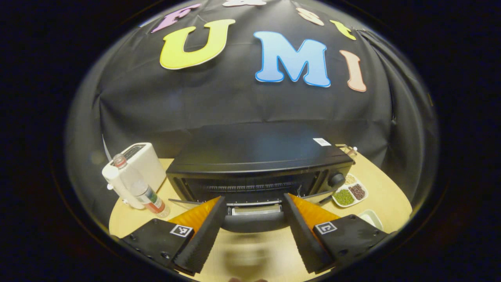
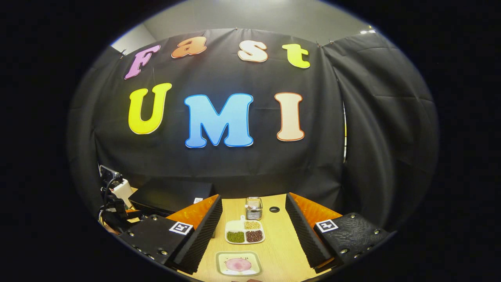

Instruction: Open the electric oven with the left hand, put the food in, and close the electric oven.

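In the left gripper view, the left gripper sits at the bottom centre with its fingers spread wide and nothing between them. Just beyond the tips lies the oven door, partly lowered, its handle at lower centre between the fingers but not touched by them. Behind it the black electric oven fills mid-frame on the wooden table. At lower left stand a clear bottle and a white appliance; at lower right, beside the oven's knob, is a divided dish of beans.

In the right gripper view, the right gripper is likewise released, fingers apart at the bottom. Between them at bottom centre lies a small tray with the pink food, then the bean dish, then a small wire basket farther up. The oven's top shows at centre left
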`<act>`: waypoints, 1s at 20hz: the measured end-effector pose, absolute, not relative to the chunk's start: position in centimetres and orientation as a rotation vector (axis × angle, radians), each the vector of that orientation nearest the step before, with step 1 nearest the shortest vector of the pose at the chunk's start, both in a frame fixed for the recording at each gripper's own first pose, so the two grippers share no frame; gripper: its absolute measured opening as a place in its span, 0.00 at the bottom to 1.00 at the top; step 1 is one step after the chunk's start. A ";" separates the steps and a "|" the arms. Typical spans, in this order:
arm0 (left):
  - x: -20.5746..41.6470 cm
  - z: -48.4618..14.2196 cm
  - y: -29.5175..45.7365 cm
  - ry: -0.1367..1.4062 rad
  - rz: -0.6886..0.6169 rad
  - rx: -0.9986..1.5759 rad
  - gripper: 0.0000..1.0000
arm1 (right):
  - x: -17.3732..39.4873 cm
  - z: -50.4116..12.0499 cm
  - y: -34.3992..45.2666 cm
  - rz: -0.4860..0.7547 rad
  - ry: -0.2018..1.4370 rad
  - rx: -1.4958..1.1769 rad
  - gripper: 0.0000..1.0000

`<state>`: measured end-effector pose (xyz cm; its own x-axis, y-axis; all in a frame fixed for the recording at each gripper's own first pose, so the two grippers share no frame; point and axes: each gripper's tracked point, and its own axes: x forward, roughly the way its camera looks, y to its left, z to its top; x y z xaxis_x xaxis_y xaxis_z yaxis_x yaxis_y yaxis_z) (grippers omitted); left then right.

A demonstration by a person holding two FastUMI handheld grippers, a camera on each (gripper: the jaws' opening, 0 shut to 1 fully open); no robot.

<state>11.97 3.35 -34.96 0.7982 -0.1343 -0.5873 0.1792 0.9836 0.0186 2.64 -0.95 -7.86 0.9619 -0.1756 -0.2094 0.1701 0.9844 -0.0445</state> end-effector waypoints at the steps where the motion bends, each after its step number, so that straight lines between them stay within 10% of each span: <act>1: 11.6 -35.0 3.4 0.630 -0.167 0.075 0.98 | 2.5 -7.9 -0.8 -0.171 0.214 -0.028 0.98; 20: 2.6 -42.1 4.0 0.802 -0.202 0.156 0.97 | 0.7 -8.2 -0.8 -0.173 0.227 -0.033 0.98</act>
